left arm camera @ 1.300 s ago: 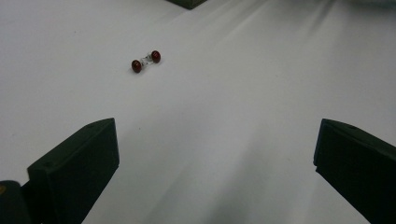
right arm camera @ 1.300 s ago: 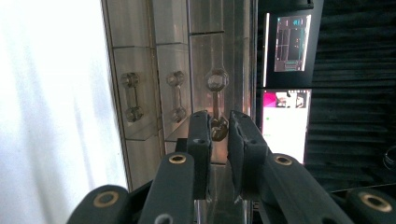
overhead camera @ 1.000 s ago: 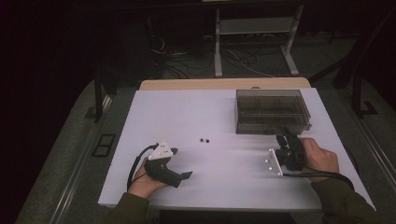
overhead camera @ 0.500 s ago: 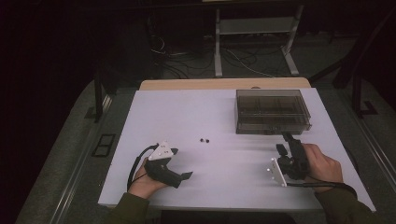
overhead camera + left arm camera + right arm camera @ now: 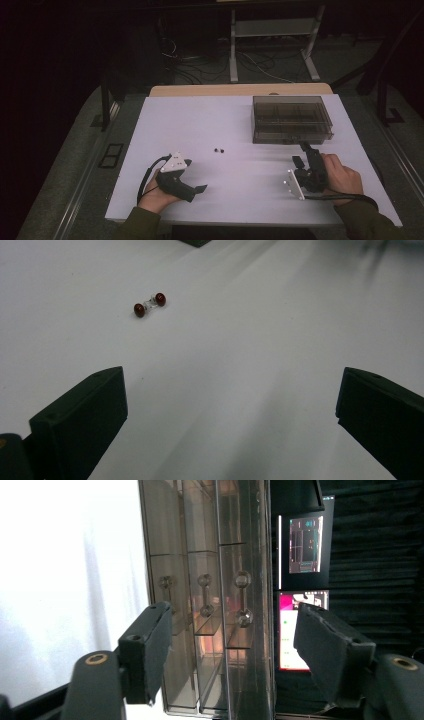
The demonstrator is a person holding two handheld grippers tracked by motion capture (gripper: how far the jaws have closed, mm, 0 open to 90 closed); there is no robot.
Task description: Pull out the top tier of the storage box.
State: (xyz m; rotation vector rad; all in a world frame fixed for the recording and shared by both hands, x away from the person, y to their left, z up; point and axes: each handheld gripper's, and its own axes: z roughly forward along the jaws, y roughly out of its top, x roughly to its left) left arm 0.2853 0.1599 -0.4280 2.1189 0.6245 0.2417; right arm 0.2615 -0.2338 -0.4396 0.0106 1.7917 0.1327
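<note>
A small part with two dark red beads (image 5: 149,303) joined by a clear middle lies on the white table (image 5: 240,120), also seen as the beads (image 5: 218,150) near the table's centre. My left gripper (image 5: 196,177) rests at the front left, held in a hand. Its jaws stand wide open around bare table (image 5: 230,390), short of the beads. My right gripper (image 5: 302,154) is open at the front right. It points at a smoky clear drawer box (image 5: 292,120). The box's front (image 5: 200,580) with three clear drawer handles lies just beyond the right gripper (image 5: 232,625).
The drawer box stands at the back right of the table. Lit screens (image 5: 300,545) glow in the dark beyond it. A white metal stand (image 5: 272,30) and cables lie on the floor behind the table.
My right hand has turned and drawn slightly toward the table's front edge, its jaws now aimed at the drawer box. The left gripper and the beads have not moved.
</note>
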